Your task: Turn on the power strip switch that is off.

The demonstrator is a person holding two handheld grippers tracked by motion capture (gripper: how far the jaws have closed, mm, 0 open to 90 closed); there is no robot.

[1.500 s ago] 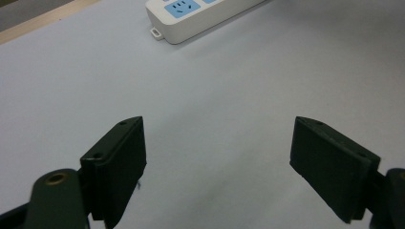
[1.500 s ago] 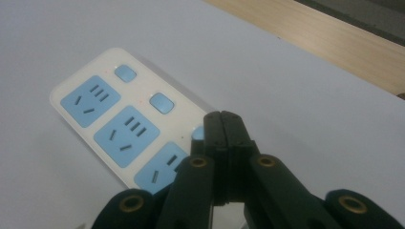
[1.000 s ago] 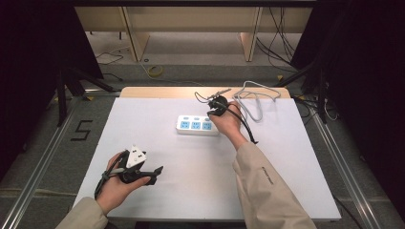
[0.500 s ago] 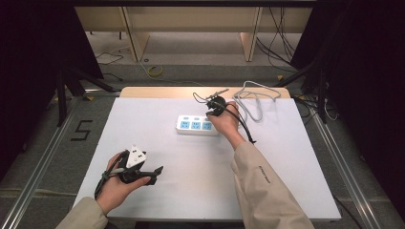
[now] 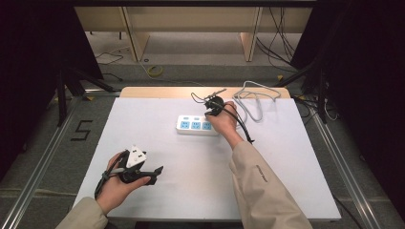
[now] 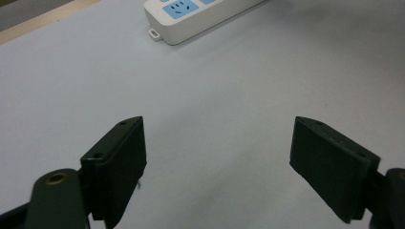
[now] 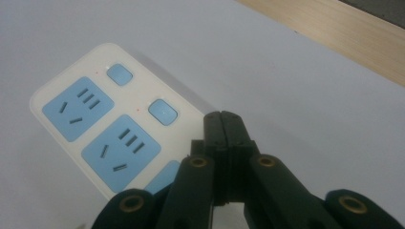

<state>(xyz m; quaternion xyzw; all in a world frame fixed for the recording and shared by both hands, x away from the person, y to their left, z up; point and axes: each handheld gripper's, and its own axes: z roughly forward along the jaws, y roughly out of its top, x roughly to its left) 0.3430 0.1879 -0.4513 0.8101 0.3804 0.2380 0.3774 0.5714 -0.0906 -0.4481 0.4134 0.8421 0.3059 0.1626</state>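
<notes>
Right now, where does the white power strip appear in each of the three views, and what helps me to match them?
High view: the power strip lies at the centre of the white table, just left of the right tool.
Left gripper view: its end is at the top edge, far beyond the open jaws.
Right gripper view: it fills the left, beside the shut jaws.
Shared landmark: its blue sockets.

The power strip (image 7: 114,138) is partly hidden by the right gripper (image 7: 223,125), its third switch covered.

power strip (image 5: 197,125) mid-table (image 5: 143,119), its cable (image 5: 255,98) seemingly coiled behind-right.
</notes>
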